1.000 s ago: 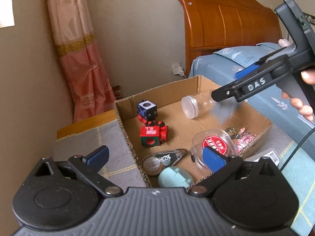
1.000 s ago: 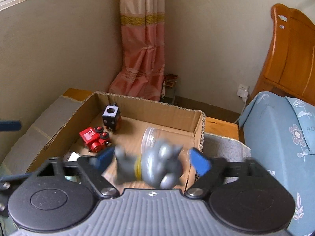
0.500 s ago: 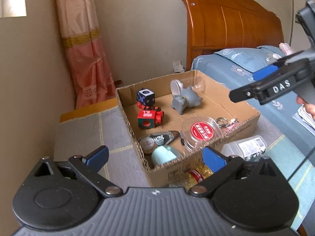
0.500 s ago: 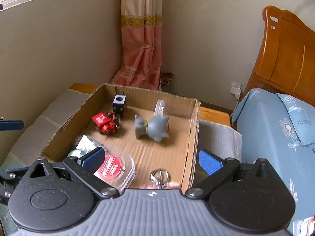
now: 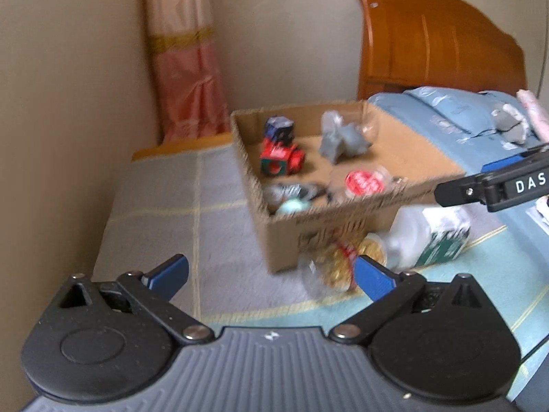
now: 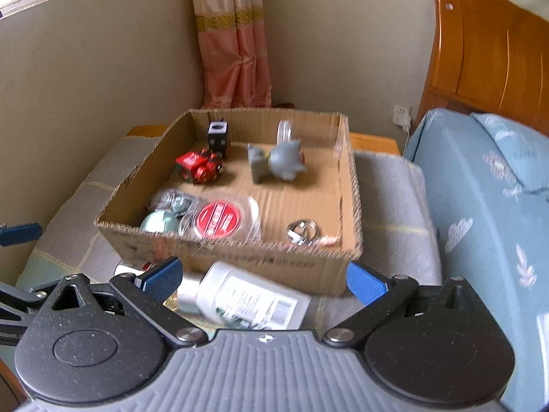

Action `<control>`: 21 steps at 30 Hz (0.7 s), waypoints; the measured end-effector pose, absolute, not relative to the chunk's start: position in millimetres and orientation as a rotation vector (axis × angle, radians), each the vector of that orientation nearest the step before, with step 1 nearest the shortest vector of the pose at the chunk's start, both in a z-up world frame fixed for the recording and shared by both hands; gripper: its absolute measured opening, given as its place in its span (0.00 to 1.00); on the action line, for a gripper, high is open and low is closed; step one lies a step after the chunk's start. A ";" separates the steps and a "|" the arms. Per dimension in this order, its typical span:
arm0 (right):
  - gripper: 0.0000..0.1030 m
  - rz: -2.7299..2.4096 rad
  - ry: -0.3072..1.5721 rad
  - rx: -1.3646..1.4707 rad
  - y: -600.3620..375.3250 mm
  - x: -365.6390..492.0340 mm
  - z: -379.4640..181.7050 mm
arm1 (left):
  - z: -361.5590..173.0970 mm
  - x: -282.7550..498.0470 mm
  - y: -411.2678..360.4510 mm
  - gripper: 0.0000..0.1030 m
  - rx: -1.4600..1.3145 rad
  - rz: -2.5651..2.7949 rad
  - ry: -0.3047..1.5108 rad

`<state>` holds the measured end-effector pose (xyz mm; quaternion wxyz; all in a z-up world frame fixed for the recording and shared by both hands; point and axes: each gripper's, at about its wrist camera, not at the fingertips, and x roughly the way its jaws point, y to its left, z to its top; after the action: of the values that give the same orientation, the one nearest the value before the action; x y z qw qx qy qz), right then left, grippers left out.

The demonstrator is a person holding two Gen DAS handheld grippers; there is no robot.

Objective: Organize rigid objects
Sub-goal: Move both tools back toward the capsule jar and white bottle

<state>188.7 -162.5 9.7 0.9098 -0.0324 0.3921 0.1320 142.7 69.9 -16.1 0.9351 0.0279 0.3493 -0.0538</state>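
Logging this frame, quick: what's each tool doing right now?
Left tool: open, holding nothing.
Right tool: open, holding nothing.

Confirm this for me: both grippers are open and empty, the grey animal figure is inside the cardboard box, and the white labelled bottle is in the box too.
One detail is wrong. The white labelled bottle lies outside the cardboard box, on the blanket against its near wall, as the right wrist view shows. The grey animal figure is inside, and the left gripper and right gripper are open and empty.

beige walls (image 6: 103,68), pink curtain (image 6: 236,44), wooden headboard (image 6: 487,48)
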 end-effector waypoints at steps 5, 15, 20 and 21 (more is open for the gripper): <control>1.00 0.224 0.791 -0.034 -151.1 185.8 -9.3 | -29.2 134.7 78.5 0.99 0.013 -0.090 0.743; 1.00 0.143 0.797 -0.019 -148.2 194.1 -34.3 | -34.7 129.9 81.7 0.99 0.001 -0.096 0.760; 1.00 0.130 0.805 0.035 -168.2 178.5 -38.5 | -34.5 130.2 77.3 0.99 0.021 -0.112 0.755; 1.00 0.125 0.810 0.041 -172.3 174.2 -40.3 | -34.5 130.3 75.8 0.99 0.025 -0.115 0.755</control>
<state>174.2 -172.3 -40.3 0.9170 0.0201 0.3938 0.0606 130.3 75.8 -34.5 0.9279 0.0121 0.3685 -0.0561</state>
